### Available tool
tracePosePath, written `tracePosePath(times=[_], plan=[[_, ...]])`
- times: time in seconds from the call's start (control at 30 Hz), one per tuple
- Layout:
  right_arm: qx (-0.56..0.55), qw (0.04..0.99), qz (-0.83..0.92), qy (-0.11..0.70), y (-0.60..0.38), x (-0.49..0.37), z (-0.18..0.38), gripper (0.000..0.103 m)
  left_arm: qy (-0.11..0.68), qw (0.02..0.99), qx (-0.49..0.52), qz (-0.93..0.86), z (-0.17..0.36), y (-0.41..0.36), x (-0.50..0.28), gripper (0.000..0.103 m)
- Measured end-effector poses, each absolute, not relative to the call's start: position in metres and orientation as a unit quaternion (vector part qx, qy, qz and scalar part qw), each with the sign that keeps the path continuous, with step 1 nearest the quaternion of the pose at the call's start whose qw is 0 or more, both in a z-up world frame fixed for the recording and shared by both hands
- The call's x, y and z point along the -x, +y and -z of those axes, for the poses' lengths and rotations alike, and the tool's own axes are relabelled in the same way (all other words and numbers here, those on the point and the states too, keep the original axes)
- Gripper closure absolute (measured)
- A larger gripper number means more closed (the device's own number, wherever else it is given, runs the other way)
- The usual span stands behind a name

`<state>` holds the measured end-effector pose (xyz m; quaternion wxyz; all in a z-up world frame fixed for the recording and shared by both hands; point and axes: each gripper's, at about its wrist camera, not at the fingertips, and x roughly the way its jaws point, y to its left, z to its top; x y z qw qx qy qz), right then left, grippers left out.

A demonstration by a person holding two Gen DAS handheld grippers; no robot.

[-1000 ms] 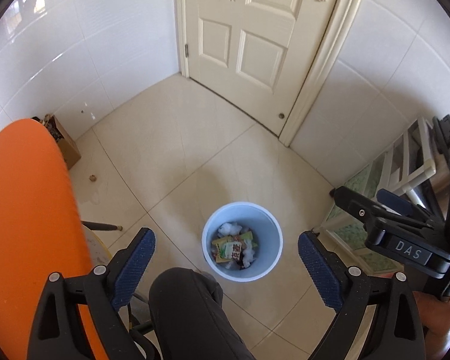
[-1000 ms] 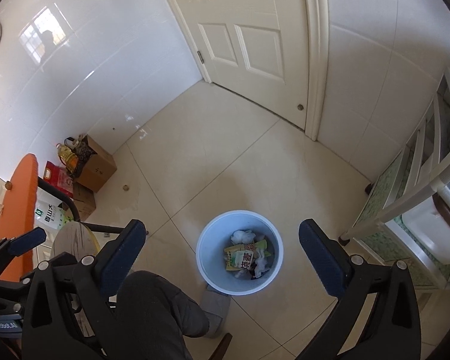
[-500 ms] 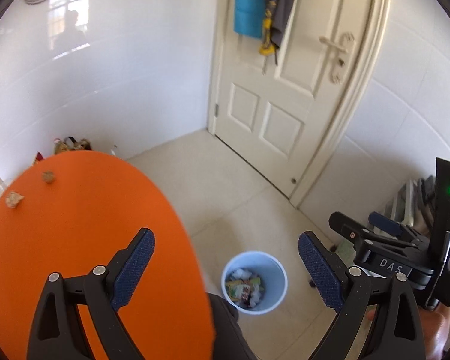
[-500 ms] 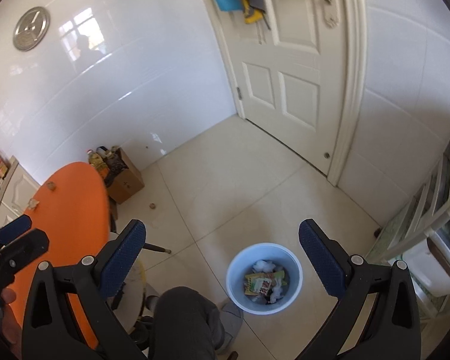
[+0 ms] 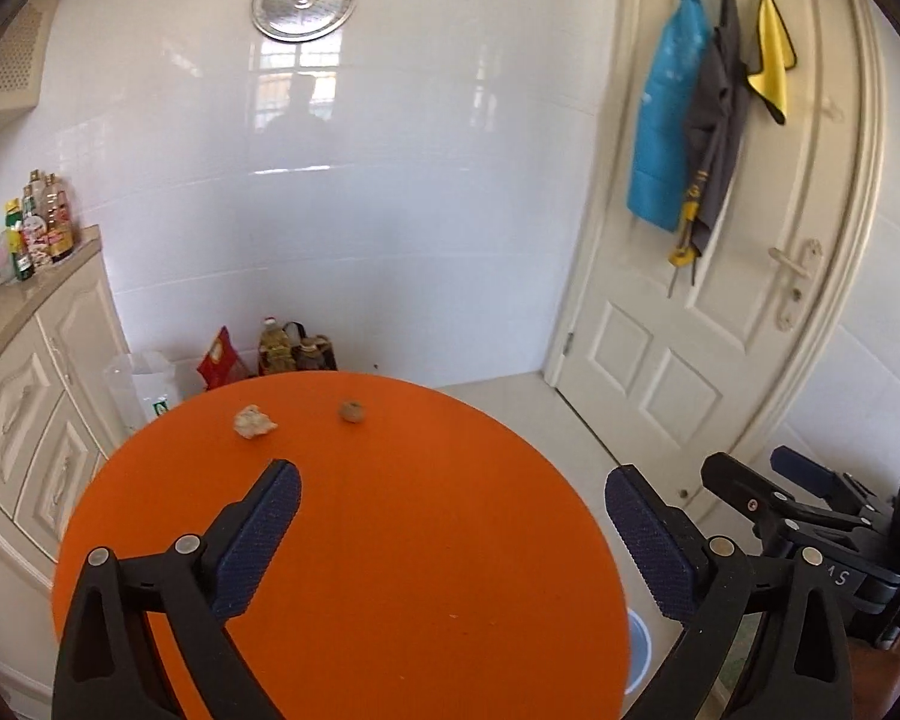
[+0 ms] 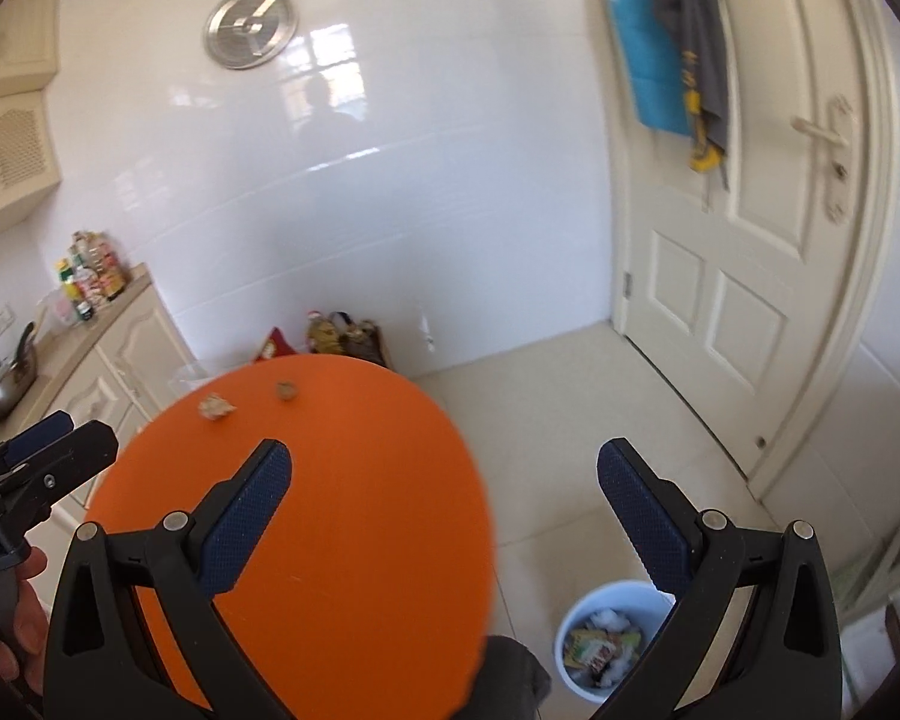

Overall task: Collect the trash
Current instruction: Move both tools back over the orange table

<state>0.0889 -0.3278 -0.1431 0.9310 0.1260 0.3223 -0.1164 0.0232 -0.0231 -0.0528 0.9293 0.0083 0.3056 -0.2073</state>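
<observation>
While both grippers hang empty above the orange surface, two scraps wait at its far side.
Left wrist: left gripper just widened, fingers spread on nothing, aimed toward pale crumpled scrap and brown lump; bin mostly hidden behind the rim. Right wrist: right gripper likewise spread, empty; bin in full view on the floor, part-filled; scraps blurred, material unclear.

Bare orange tabletop lies open between and ahead of the fingers, with only two small scraps beyond the fingertips near the far edge.
</observation>
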Motion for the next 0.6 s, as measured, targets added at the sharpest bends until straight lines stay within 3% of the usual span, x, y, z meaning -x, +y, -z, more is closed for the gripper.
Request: tracePosePath(times=[0.33,0.6], plan=[[-0.058,0.958,0.036,0.279,-0.223,-0.139,0.104,0.0,0.255,0.958,0.047,0.119,0.044,0.067,0.025,0.001],[-0.035,0.954,0.004,0.296,-0.188,-0.202,0.117,0.0,0.282,0.955,0.058,0.073,0.075,0.082,-0.008,0.001]])
